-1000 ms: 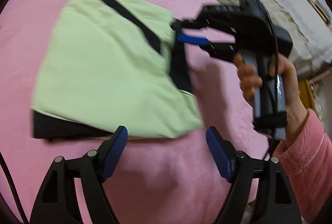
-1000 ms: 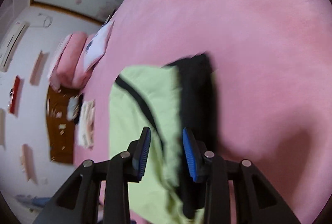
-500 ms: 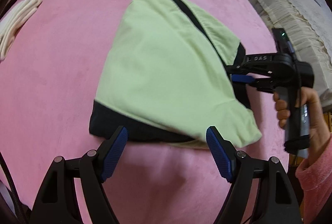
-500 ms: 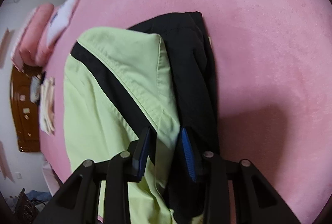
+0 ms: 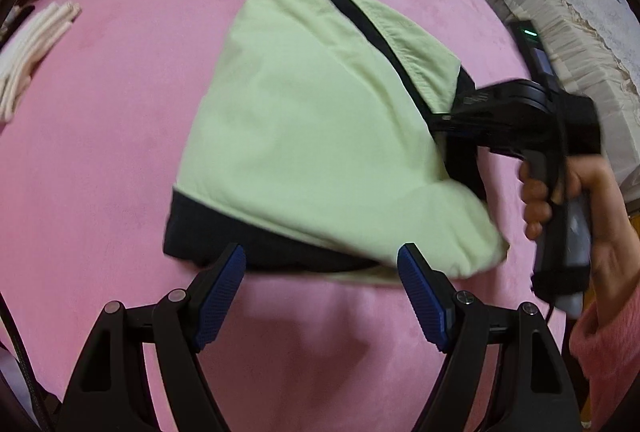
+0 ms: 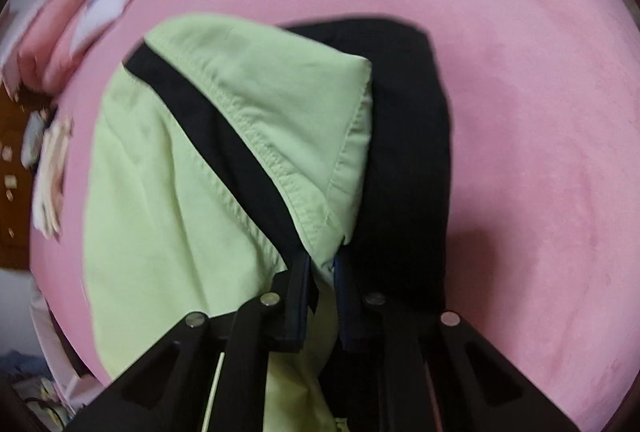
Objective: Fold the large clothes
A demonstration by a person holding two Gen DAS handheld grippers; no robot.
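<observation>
The folded green-and-black garment (image 5: pixel 316 136) is lying on the pink bed (image 5: pixel 100 136), and the step in hand is judged best done by keeping its pinched edge low and drawn taut so that the layers are laid square without bunching. The right tool (image 6: pixel 322 264) is clamped together on the garment's side edge, where green meets black. The left tool (image 5: pixel 320 272) is held wide apart just short of the near black hem, and nothing is gripped by it.

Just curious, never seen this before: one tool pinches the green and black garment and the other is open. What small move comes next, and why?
Probably the left gripper eases forward and closes on the garment's near black edge. It hangs open just short of that edge, while the right gripper already pinches the far side above the pink bed, so gripping both sides would let the next fold happen.
</observation>
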